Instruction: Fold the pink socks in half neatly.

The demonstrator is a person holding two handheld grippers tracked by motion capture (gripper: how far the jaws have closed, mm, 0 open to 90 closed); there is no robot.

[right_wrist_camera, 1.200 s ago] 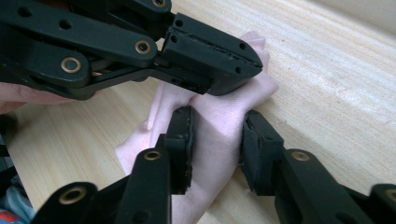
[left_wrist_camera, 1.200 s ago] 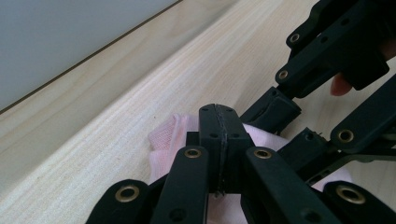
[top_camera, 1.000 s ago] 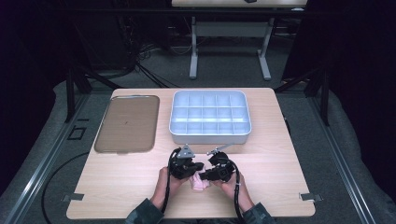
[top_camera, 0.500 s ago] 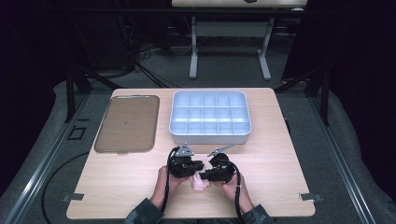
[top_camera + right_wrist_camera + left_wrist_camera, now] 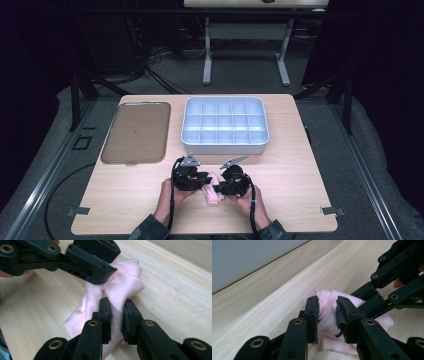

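**Both grippers at the pink cloth, near edge of the desk**

High view: the left gripper point(image 5: 200, 178) and right gripper point(image 5: 222, 182) meet over a bunched pink cloth point(image 5: 213, 192) on the desk point(image 5: 300, 165). Behind them sits a grey compartment tray point(image 5: 225, 125), every cell bare, and left of it a flat brown tray point(image 5: 136, 132).

Left gripper view: the jaws stand narrow, having just been opening, with a fold of cloth point(image 5: 329, 315) between them; whether the pads press it I cannot tell.

Right gripper view: the jaws are nearly shut, pinching a ridge of the cloth point(image 5: 117, 290).
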